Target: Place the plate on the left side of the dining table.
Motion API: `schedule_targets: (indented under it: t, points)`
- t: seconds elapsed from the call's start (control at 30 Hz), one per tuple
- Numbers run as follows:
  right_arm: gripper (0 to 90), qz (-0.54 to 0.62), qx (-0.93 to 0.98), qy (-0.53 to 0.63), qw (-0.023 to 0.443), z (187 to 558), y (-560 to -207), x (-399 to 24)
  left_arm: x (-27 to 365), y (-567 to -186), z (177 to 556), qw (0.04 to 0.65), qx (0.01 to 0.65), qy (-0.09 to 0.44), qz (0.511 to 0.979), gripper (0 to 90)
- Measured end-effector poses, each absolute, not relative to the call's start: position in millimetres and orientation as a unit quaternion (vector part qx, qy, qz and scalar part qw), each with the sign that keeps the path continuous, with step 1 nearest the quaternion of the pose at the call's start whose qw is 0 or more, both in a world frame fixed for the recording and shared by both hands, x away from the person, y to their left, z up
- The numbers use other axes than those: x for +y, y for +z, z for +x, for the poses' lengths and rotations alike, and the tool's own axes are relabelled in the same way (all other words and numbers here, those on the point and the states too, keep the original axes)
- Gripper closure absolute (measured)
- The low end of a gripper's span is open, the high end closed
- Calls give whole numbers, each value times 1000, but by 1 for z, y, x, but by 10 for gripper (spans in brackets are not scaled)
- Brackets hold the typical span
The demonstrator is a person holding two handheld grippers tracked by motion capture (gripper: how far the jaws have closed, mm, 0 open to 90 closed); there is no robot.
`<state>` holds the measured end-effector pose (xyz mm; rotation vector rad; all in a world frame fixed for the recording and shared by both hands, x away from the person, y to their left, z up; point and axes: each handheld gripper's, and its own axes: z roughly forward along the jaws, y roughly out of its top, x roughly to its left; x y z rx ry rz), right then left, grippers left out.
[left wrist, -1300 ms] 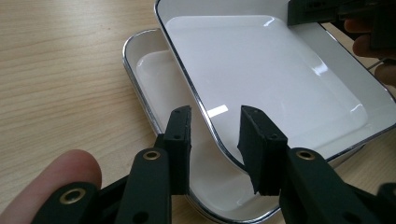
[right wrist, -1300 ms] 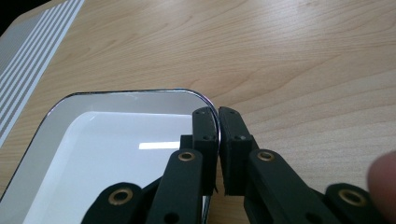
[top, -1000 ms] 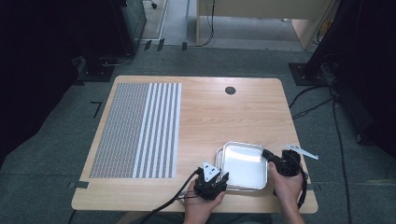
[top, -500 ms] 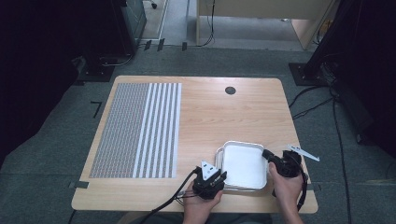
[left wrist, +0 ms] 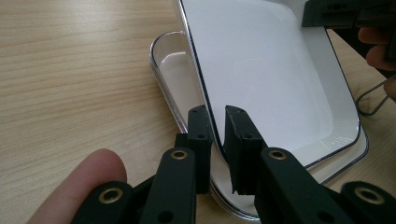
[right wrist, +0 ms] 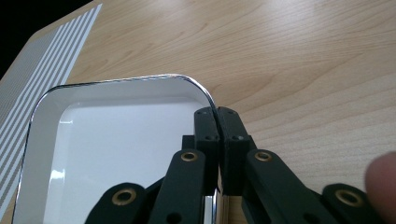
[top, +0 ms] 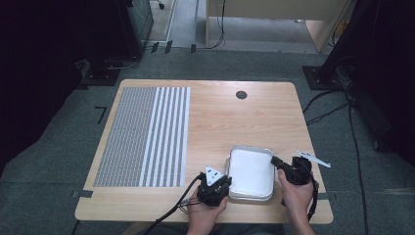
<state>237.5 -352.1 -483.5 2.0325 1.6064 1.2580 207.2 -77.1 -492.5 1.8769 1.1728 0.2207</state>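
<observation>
Near the front edge of the table [top: 210, 105], toward its right corner, high view: one white tray [top: 251, 171], nested on a second tray. Left gripper [top: 215, 183] at the tray's left rim; right gripper [top: 280, 164] at its right rim, toward the far right corner of the tray. Striped mat [top: 142, 137] on the table's left side, well apart.

Left gripper view: left gripper [left wrist: 218, 140] with narrow jaws that have just been closing; the white tray's [left wrist: 266, 70] rim sits between them, a slight gap still on one side. Top tray tilted up off the lower tray [left wrist: 175, 74].

Right gripper view: right gripper [right wrist: 217, 140] with jaws pinched tight on the white tray's [right wrist: 116, 140] rim near its rounded corner.

Risk, judged: the left hold looks thin and not fully seated. A lift begun before it clamps could let that side slip, tipping the tray. The lower tray may also cling and rise with it, then drop.
</observation>
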Motion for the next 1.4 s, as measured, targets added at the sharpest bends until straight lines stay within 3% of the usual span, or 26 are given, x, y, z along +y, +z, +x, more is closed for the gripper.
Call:
schedule_targets:
  t: [0.37, 1.4]
  points:
    - [889, 694, 565, 425, 136, 243, -481, -344, -65, -496, 216, 450, 482, 50, 750, 823]
    - [888, 665, 596, 428, 138, 253, -475, -339, -50, -489, 230, 445, 491, 15, 749, 861]
